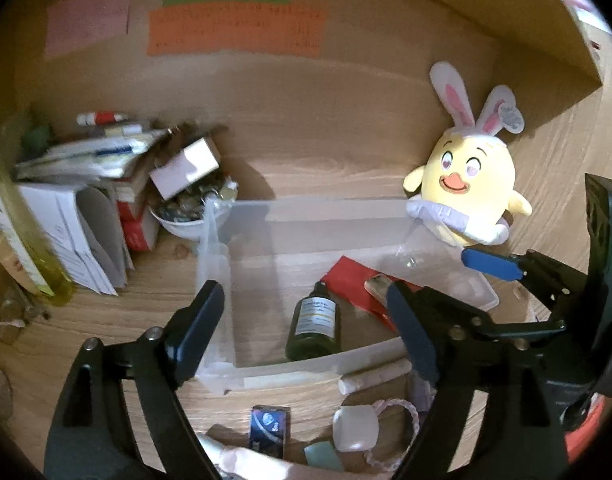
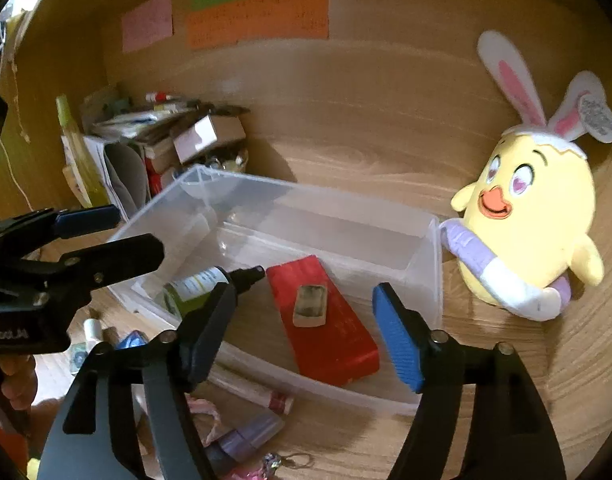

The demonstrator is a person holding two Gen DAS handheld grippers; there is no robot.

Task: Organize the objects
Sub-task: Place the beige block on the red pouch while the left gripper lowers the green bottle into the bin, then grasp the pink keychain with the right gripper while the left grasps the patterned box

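A clear plastic bin (image 1: 306, 205) (image 2: 306, 194) stands on the wooden shelf. In it lie a dark green bottle (image 1: 314, 328) (image 2: 198, 286) and a red box (image 1: 348, 276) (image 2: 326, 332) with a small clear block (image 1: 380, 286) (image 2: 310, 306) on top. My left gripper (image 1: 304, 286) (image 2: 140, 230) hangs open above the bottle, touching nothing. My right gripper (image 2: 304, 292) hovers open over the red box and block, jaws apart with nothing pressed; in the left wrist view its blue pad (image 1: 490, 264) shows at the right.
A yellow chick plush with rabbit ears (image 1: 466, 184) (image 2: 534, 220) leans at the bin's right end. Stacked papers and boxes (image 1: 86, 168) and a bowl of coins (image 1: 194, 208) crowd the left. A white tube (image 1: 374, 378), a white case (image 1: 356, 428) and a lilac tube (image 2: 250, 436) lie before the bin.
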